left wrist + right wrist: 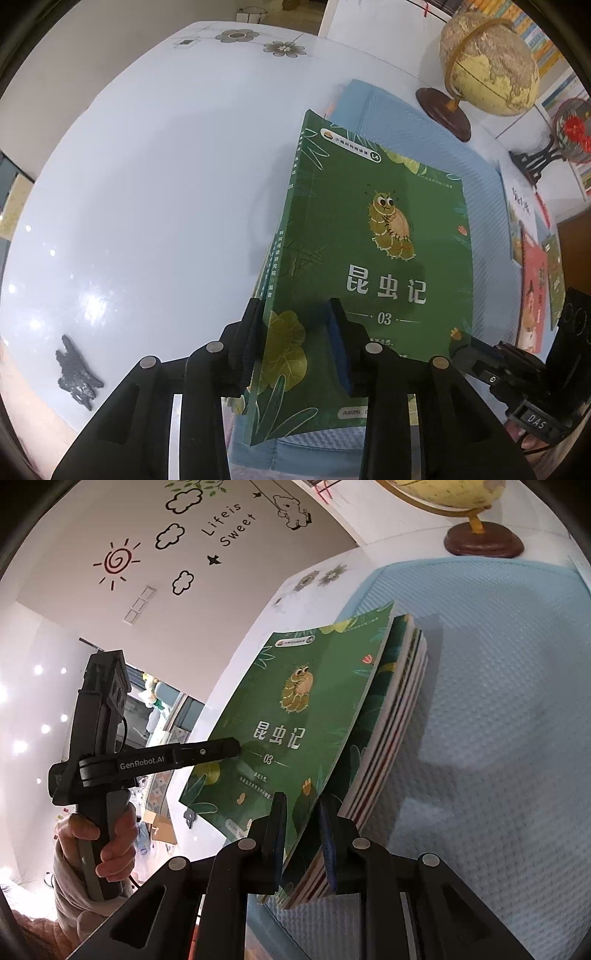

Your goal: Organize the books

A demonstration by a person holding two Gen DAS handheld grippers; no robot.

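Observation:
A stack of several thin books [388,716] stands tilted on edge over a blue mat [498,701]. Its front book is green, with a cartoon insect on the cover [369,236] [291,709]. My right gripper [303,816] is shut on the stack's lower corner, with one finger on the green cover and one on the back; in the left wrist view it [460,343] reaches in at the cover's lower right. My left gripper [295,328] straddles the spine end. Its left pad lies at the spine and its blue pad [338,332] stands off the cover, so it is open.
A globe [491,62] on a wooden base stands at the back of the white table [147,184]. More books [532,295] lie at the right edge, behind them a round ornament with red flowers [572,129]. A dark grey flat shape [75,369] lies front left.

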